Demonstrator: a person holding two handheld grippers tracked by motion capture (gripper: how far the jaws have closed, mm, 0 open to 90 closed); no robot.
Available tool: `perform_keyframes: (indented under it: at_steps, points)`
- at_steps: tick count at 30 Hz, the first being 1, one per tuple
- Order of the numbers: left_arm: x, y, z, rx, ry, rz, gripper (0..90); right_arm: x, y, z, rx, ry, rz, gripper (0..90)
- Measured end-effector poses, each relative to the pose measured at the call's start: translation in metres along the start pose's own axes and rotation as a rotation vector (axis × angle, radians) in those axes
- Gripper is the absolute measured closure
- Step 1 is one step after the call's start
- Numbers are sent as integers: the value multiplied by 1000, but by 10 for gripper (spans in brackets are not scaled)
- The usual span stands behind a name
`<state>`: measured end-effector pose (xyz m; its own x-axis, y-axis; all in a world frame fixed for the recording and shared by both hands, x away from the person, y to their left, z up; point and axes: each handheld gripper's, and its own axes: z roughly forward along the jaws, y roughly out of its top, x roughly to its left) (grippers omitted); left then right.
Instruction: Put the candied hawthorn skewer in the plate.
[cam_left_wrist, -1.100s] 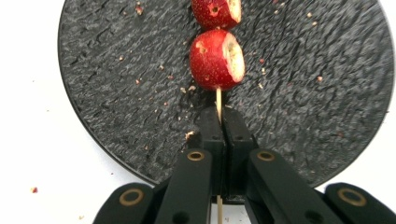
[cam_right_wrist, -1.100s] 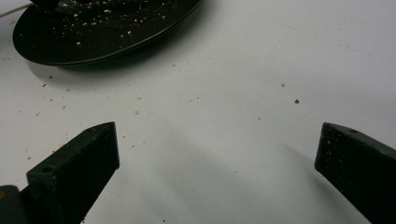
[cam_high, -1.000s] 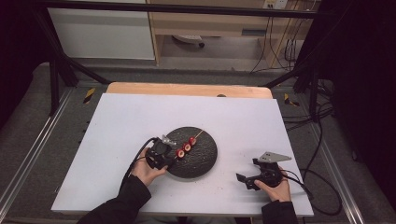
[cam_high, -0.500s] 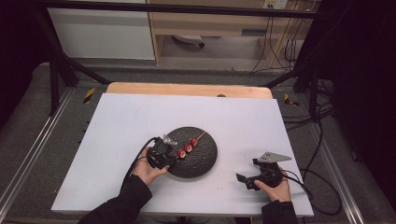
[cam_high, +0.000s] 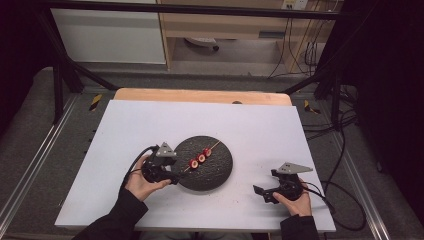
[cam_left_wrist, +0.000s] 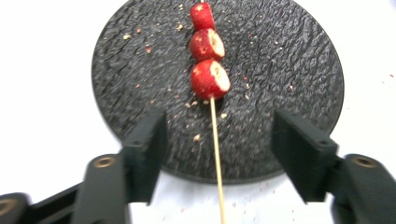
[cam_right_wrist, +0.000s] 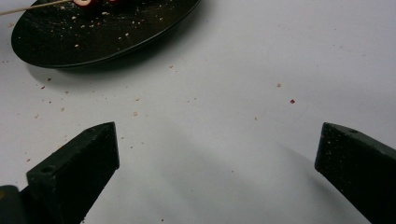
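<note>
The left gripper (cam_high: 172, 176) had been drawn back from the plate (cam_left_wrist: 299, 60) — jaws wide, skewer (cam_left_wrist: 215, 140) released on it. The right gripper (cam_right_wrist: 215, 172) was held wide, empty.

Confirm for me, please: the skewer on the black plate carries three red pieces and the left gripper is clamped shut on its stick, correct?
Not quite. The left gripper is open: in the left gripper view its jaws stand wide apart either side of the skewer without touching it. The three red pieces and the black plate are as you say.
</note>
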<state>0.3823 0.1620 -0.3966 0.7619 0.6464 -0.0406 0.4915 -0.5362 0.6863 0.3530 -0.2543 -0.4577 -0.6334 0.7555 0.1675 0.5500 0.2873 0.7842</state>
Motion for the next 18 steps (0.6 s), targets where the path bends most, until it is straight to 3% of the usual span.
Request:
perform_keyframes:
  at_steps: [4,8,18]
  points:
    - [7,-11,-11,-12,14,-8,216,0,0,0,-3,-1,5,5]
    - [14,-27,-20,-23,60,-14,88,0,1,-1,-5,-2,3,5]
    - [34,-71,-33,-77,80,-86,57,0,1,-1,-5,0,9,5]
